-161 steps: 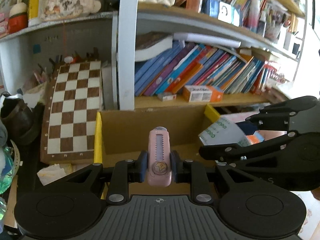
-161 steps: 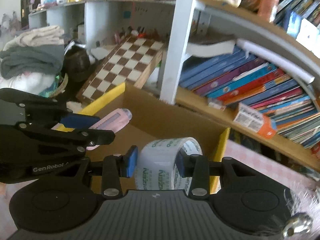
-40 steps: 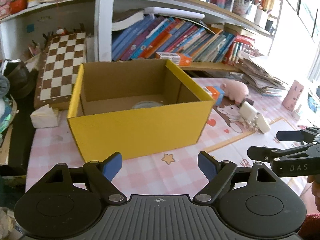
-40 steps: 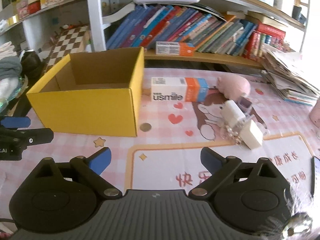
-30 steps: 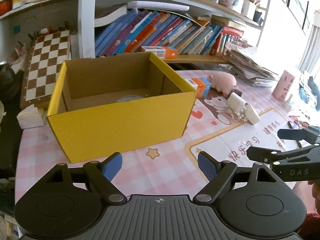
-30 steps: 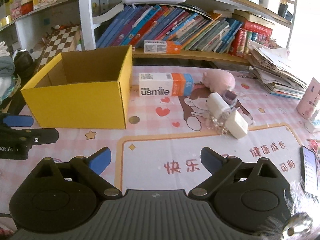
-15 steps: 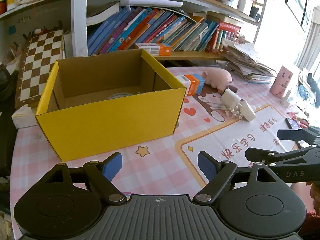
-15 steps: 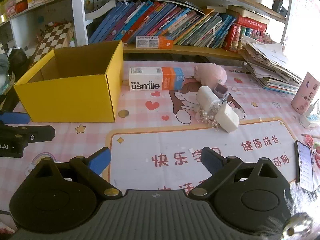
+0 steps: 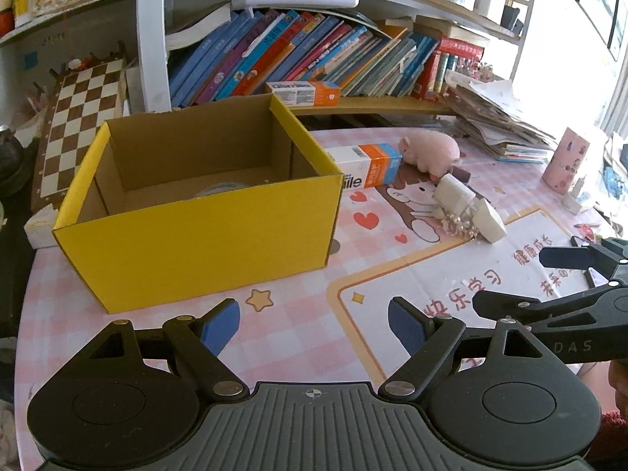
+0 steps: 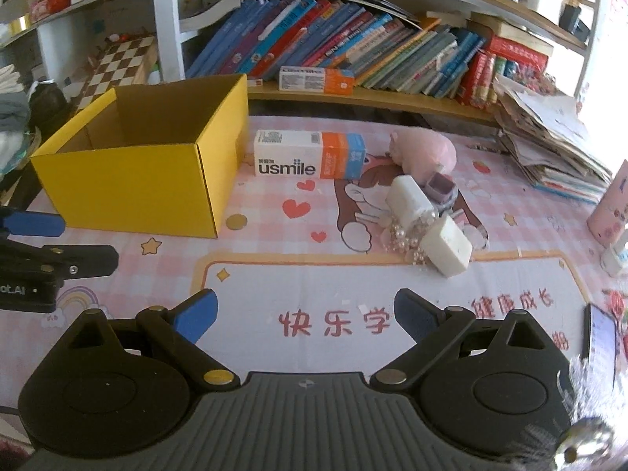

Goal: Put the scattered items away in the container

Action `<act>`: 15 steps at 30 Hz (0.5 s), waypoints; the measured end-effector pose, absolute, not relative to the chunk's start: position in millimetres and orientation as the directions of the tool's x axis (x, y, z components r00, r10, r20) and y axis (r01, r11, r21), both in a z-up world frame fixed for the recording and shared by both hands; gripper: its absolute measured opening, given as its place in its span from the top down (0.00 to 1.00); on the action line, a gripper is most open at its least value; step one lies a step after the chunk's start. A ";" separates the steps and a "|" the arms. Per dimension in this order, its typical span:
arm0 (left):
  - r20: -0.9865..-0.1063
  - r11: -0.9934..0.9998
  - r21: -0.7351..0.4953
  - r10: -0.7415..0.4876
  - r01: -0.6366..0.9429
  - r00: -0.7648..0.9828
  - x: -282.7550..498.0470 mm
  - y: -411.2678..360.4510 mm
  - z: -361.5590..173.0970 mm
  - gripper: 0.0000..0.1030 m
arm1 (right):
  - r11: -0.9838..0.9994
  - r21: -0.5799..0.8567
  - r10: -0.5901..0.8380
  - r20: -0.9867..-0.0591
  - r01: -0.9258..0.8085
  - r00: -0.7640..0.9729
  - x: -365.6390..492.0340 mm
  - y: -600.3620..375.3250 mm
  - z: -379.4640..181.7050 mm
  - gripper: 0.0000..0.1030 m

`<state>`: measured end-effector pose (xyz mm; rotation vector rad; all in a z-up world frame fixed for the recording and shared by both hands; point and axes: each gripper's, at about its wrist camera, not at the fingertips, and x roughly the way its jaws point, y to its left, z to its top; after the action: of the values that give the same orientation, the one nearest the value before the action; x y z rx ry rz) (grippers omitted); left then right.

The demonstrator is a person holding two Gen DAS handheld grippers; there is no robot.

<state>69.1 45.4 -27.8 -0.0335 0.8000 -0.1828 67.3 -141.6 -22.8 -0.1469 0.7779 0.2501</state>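
The table (image 10: 274,274), under a pink checked cloth with a printed mat, carries all items. The yellow cardboard box (image 9: 204,243) stands open at the left, ahead of the left gripper (image 9: 314,324) and well apart from its fingers; part of a tape roll (image 9: 219,188) shows on the box floor. Just right of the box lies the usmile carton (image 10: 310,155), flat on its long side, well ahead of the right gripper (image 10: 306,316). The pink pig toy (image 10: 426,153) lies by the carton's right end. In front of the pig, two white blocks (image 10: 447,245) lie tilted among a cluster of beads (image 10: 404,239), with a small purple-capped item (image 10: 441,188) beside them. A coin (image 10: 236,221) rests near the box's front right corner.

Left gripper: fingers spread wide, nothing between them. Right gripper: fingers spread wide, nothing between them; the scattered items all lie beyond its tips, none touching.
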 end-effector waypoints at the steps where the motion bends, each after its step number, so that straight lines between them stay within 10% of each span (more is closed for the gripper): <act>1: -0.710 0.984 -0.099 -0.175 0.150 0.682 69.9 42.1 -27.0 0.17 | 0.959 -0.038 0.172 -0.707 -0.280 0.686 68.8 -144.3 -22.4 0.05; 15: -0.715 0.990 -0.063 -0.133 0.126 0.686 84.7 -7.9 -21.4 0.17 | 0.946 -0.025 0.213 -0.704 -0.323 0.677 94.7 -189.6 -20.5 0.03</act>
<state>84.7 -7.9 -21.4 -0.0091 0.8019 -0.1454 94.7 -189.6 -20.5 -0.1515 0.7704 0.3019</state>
